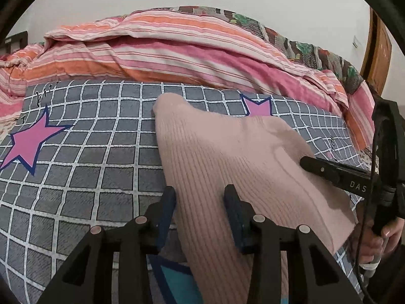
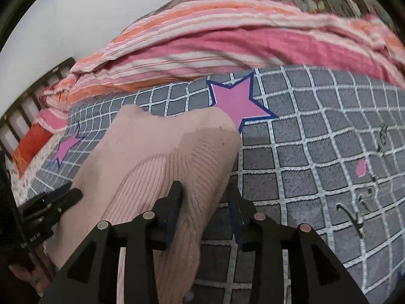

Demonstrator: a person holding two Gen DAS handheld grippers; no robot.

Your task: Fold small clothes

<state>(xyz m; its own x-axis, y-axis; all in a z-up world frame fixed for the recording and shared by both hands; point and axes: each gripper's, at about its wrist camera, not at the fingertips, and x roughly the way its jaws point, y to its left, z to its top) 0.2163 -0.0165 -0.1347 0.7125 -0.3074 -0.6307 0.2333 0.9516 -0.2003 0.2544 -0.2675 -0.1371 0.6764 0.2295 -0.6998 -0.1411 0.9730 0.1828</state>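
pink ribbed garment (image 1: 227, 157) lies on checked bed cover (image 1: 88, 152), between both claws' fingers | left claw (image 1: 200, 197) parted, astride near-left edge, not pinching | right claw (image 2: 206, 197) parted, astride right edge | fold looks partly done, further folds left

Pale pink ribbed garment (image 1: 215, 157) on grey white-checked sheet (image 1: 101, 177) with pink stars.

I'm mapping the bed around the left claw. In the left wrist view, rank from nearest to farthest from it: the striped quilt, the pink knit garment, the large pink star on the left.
1. pink knit garment: lies between the fingers of the left claw.
2. large pink star: printed on the checked bedspread, off to the left.
3. striped quilt: bunched behind the bedspread, by the wall.
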